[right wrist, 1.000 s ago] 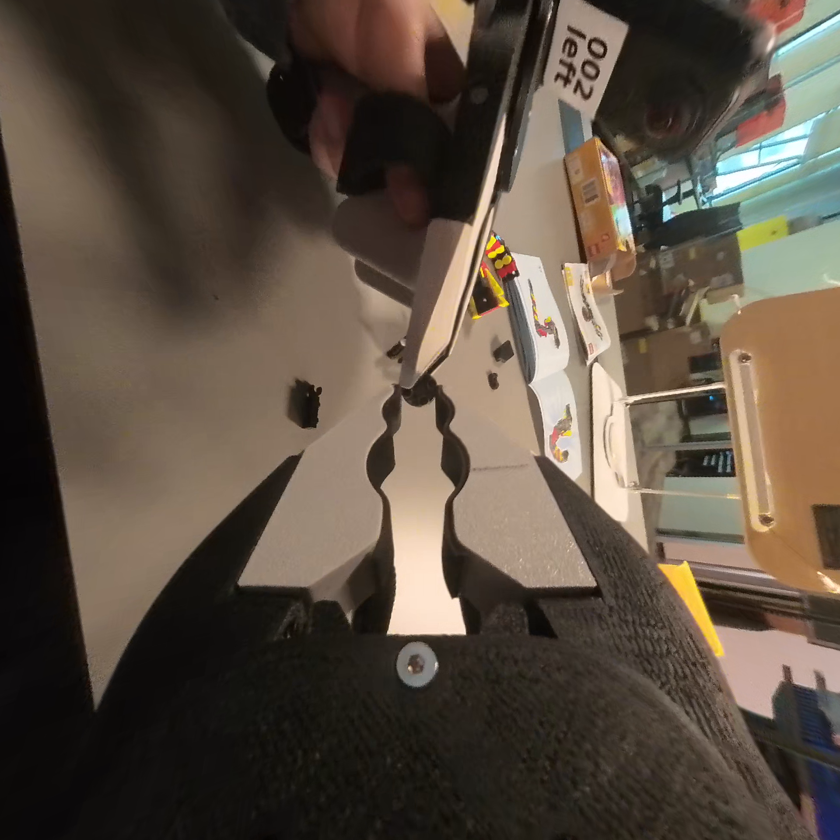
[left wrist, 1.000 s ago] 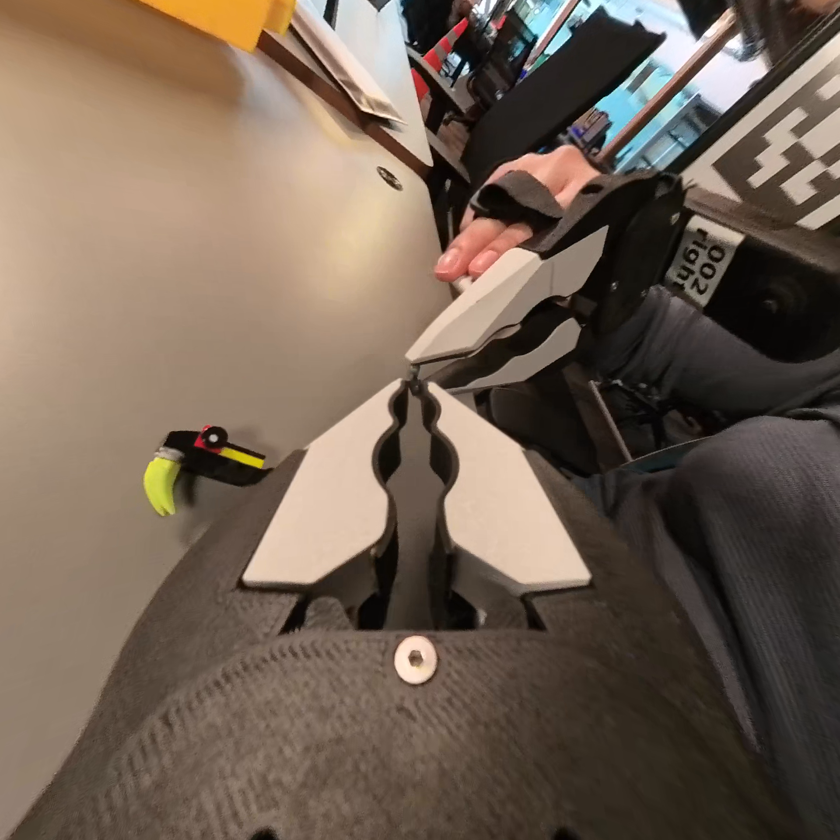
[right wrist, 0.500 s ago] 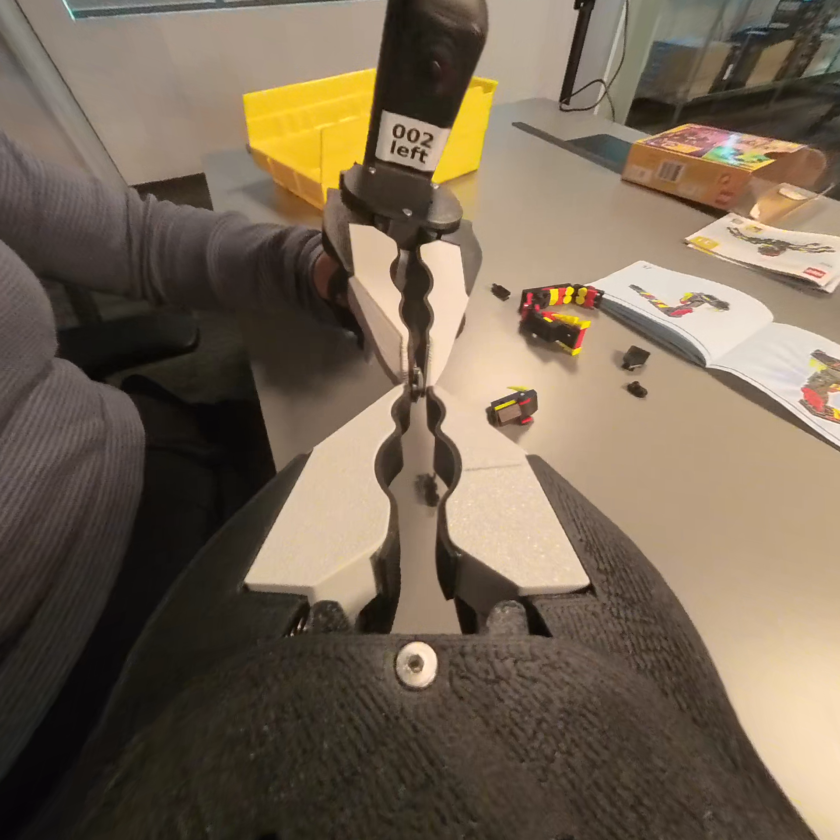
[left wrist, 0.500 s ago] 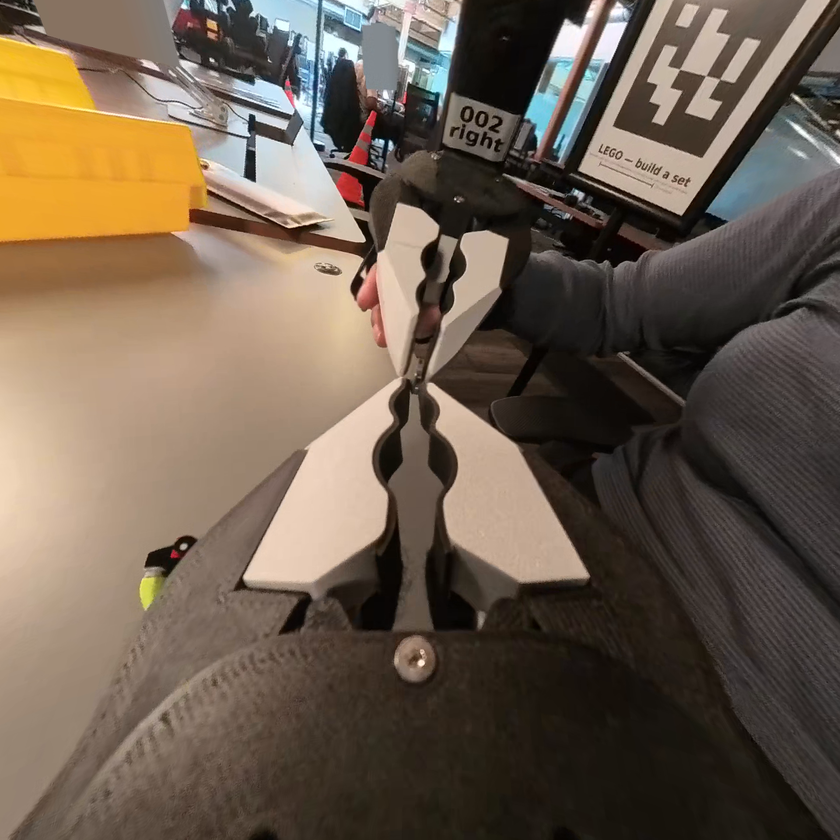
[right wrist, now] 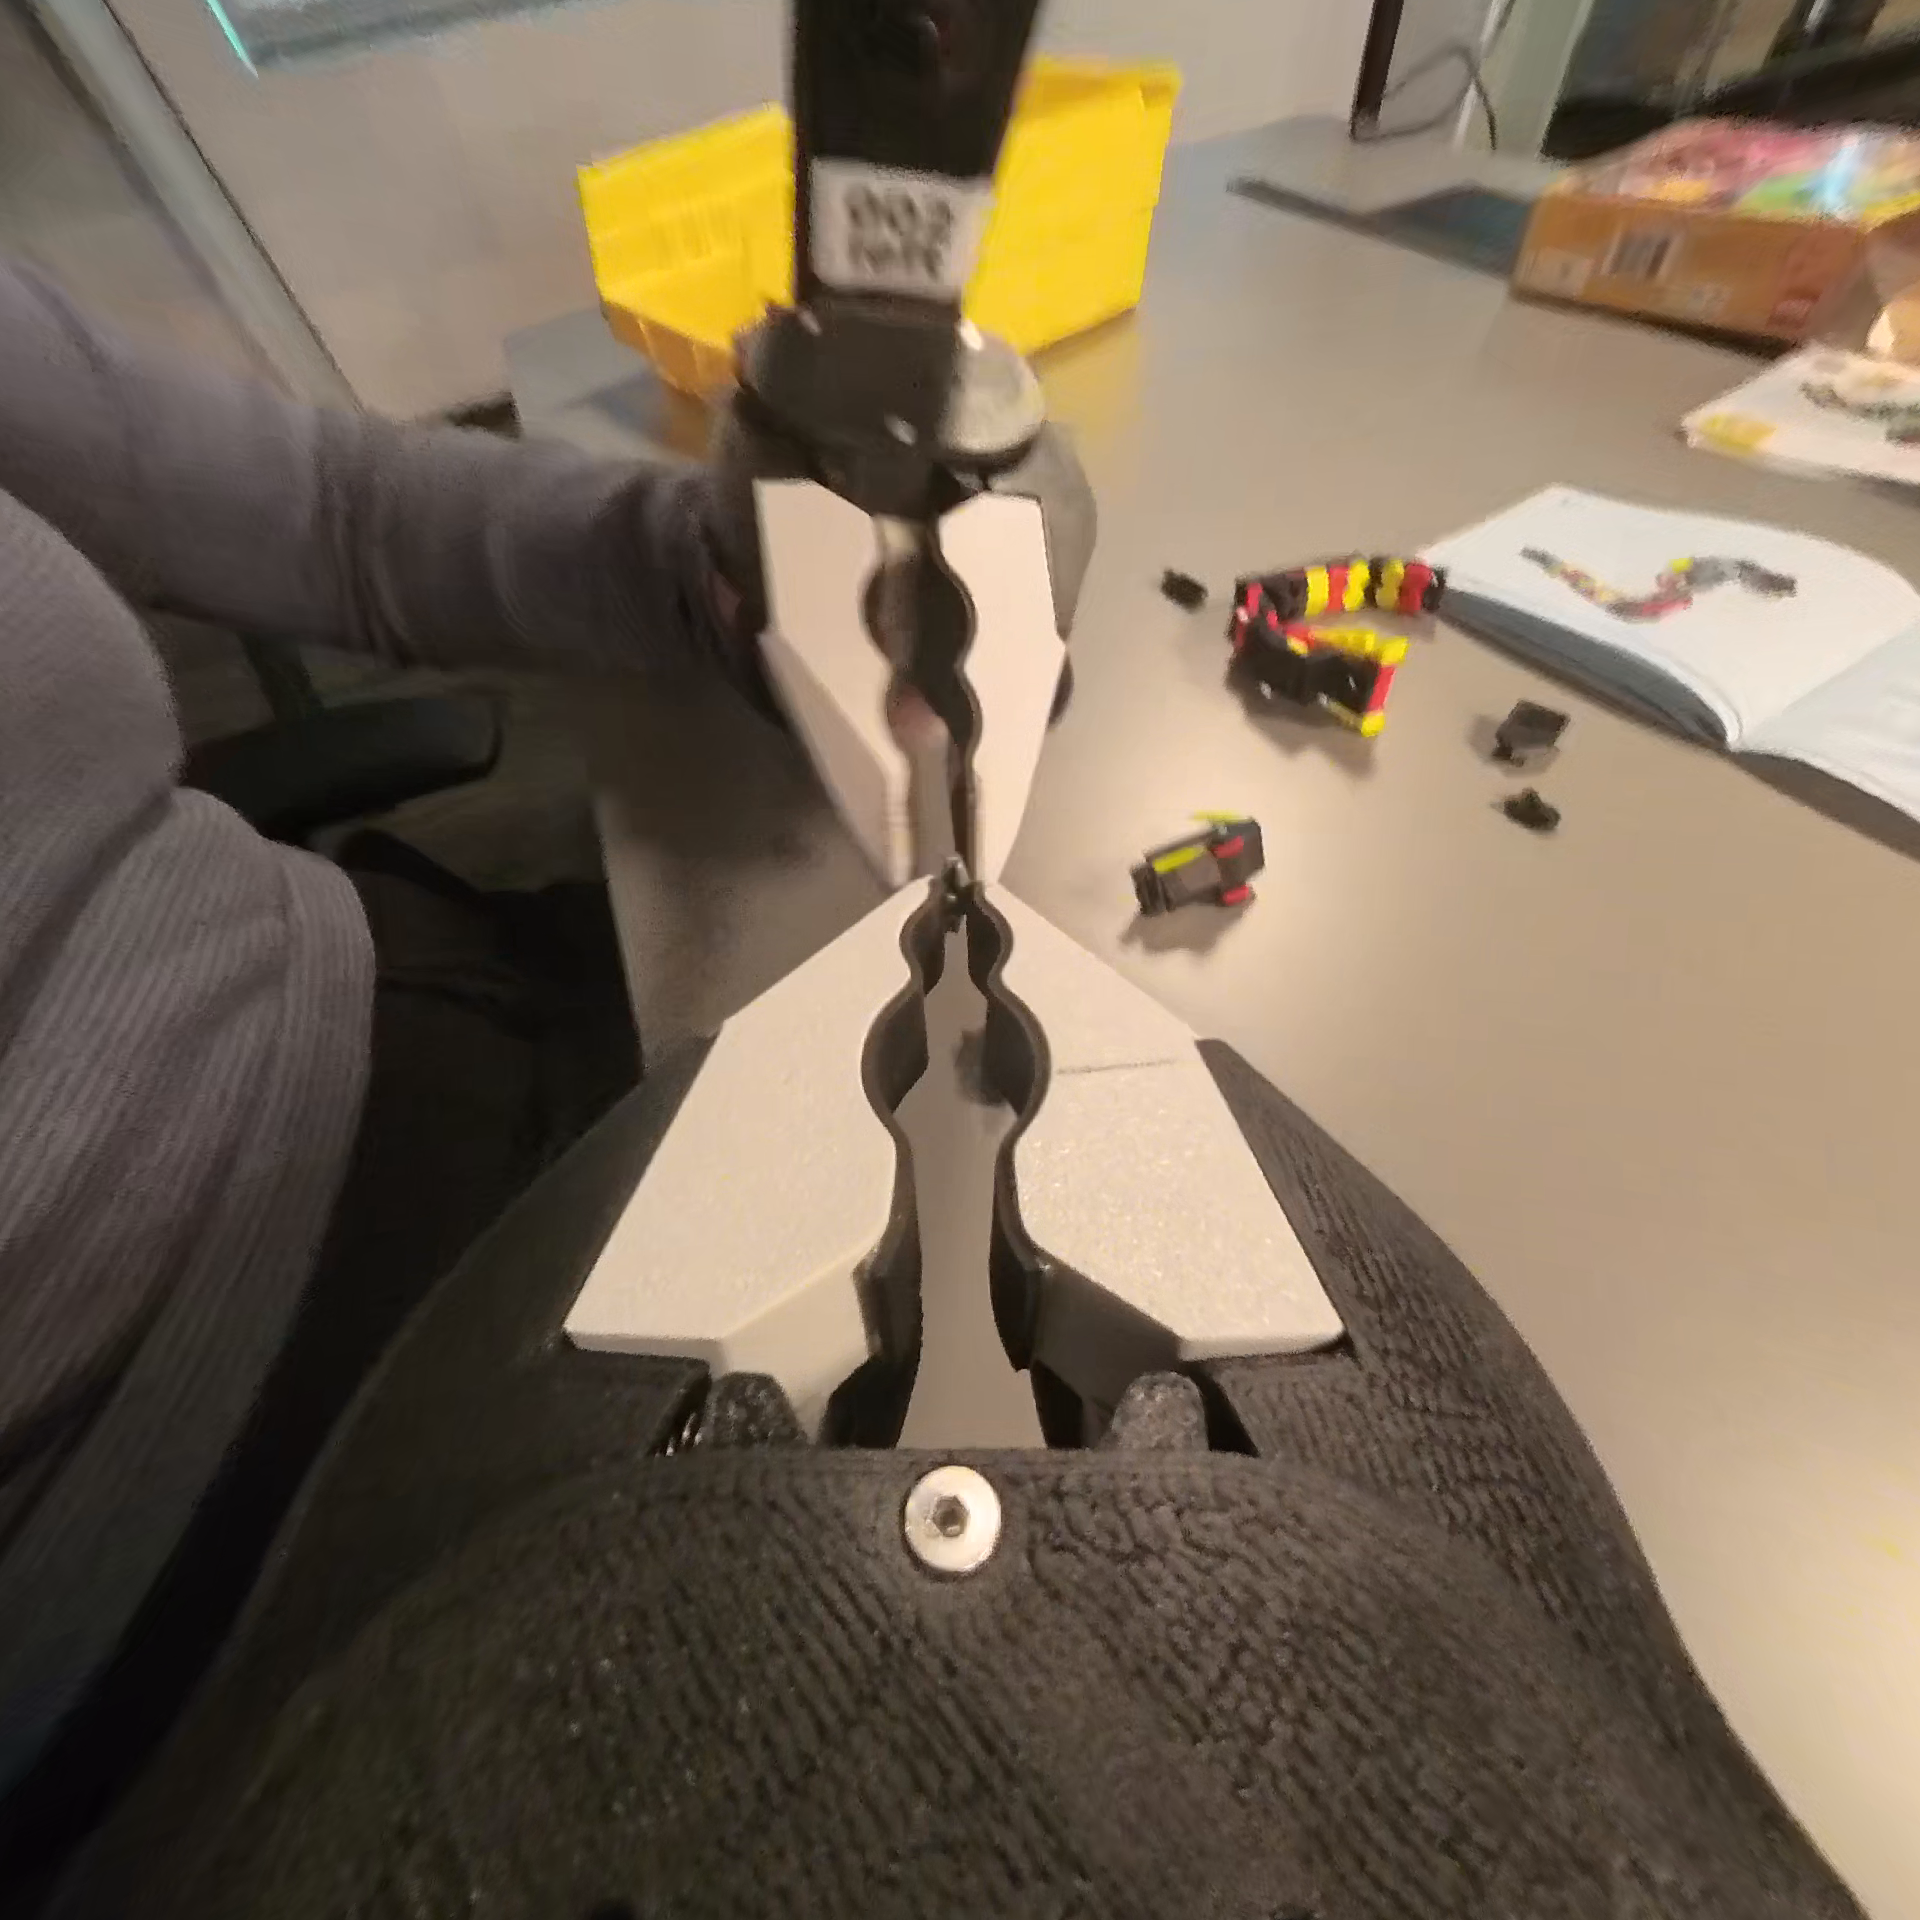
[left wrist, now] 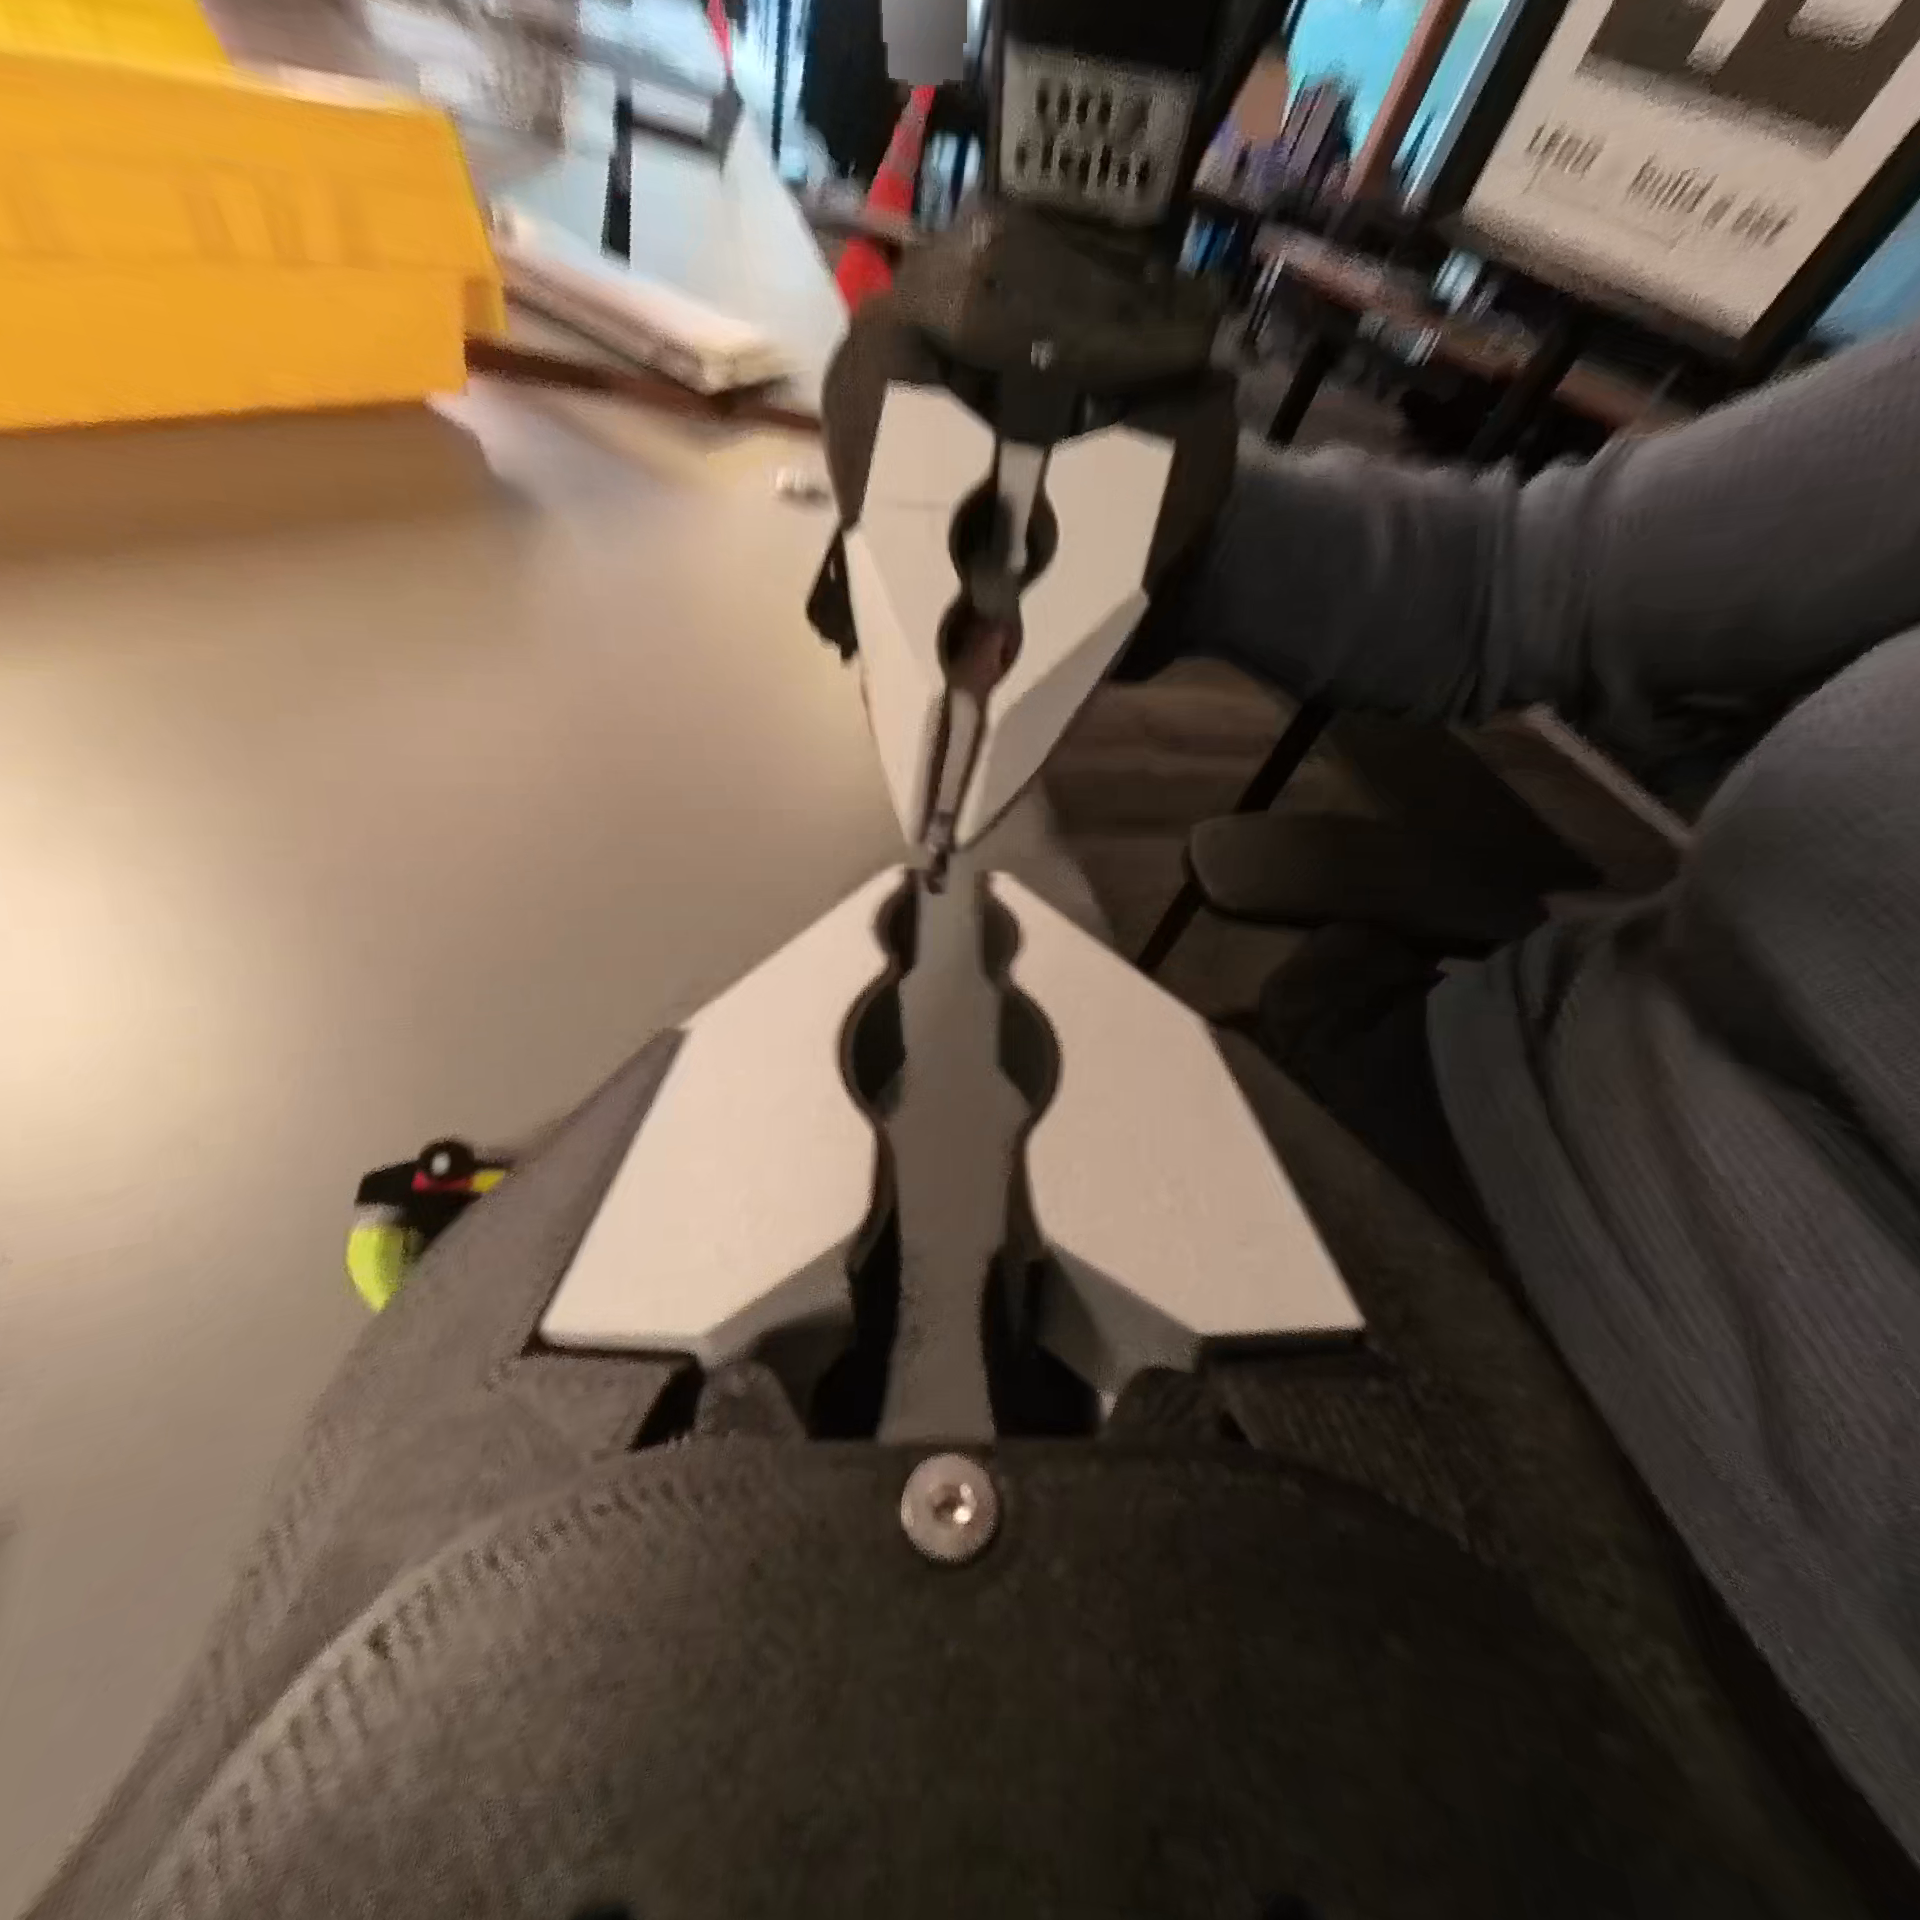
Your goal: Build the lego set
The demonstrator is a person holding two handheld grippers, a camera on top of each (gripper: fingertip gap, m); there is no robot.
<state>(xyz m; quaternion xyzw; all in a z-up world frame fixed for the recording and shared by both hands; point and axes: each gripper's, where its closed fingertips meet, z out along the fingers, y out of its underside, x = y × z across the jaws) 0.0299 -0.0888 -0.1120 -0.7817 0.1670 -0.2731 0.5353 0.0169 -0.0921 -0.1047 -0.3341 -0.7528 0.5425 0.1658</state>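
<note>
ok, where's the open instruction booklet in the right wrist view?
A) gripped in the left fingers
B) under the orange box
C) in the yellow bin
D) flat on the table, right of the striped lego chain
D: the open booklet lies flat on the table, right of the striped lego chain.

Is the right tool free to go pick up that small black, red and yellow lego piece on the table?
Probably not yet: the right tool is shut on a tiny dark piece pinched together with the left tool. The path to the lego piece itself looks clear.
</note>
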